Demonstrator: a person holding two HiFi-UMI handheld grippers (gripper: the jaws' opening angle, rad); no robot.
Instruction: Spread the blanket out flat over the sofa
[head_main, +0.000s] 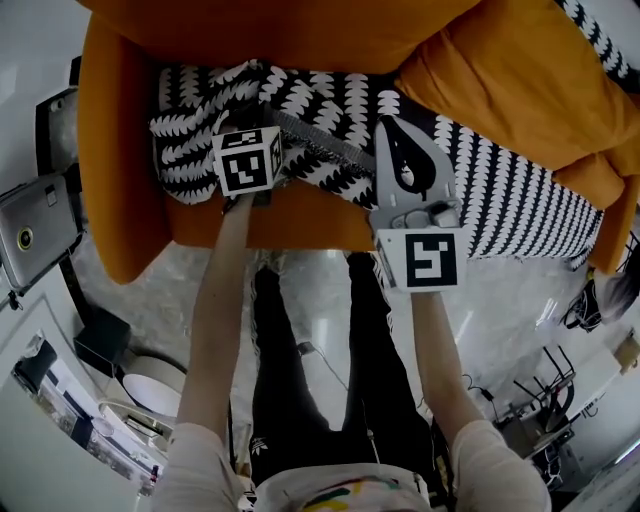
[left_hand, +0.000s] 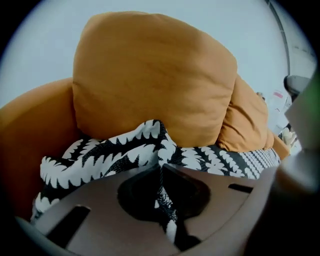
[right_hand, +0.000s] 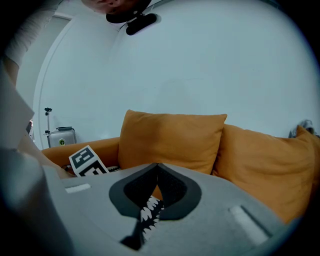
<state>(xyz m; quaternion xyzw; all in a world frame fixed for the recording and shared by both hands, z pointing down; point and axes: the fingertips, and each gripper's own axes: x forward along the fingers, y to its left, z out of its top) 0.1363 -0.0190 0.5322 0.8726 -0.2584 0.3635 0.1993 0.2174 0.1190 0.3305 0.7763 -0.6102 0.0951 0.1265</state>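
1. Head view: an orange sofa fills the top of the frame. The black-and-white patterned blanket lies on its seat, flat toward the right and bunched in folds at upper left. The left gripper sits in that bunch at the seat's front edge. The right gripper points over the blanket's middle. A loose cushion rests at upper right, and a pale floor lies below.

2. Left gripper view: the fingers are closed together on a raised fold of blanket, and a strip of the cloth runs down the seam between them. A big orange cushion stands just behind the fold, a second cushion is at centre right, and the sofa armrest is at left.

3. Right gripper view: the fingers are pinched shut on the blanket, which shows through the gap low in the frame. The left gripper's marker cube is at left. Two cushions stand behind, against a white wall.
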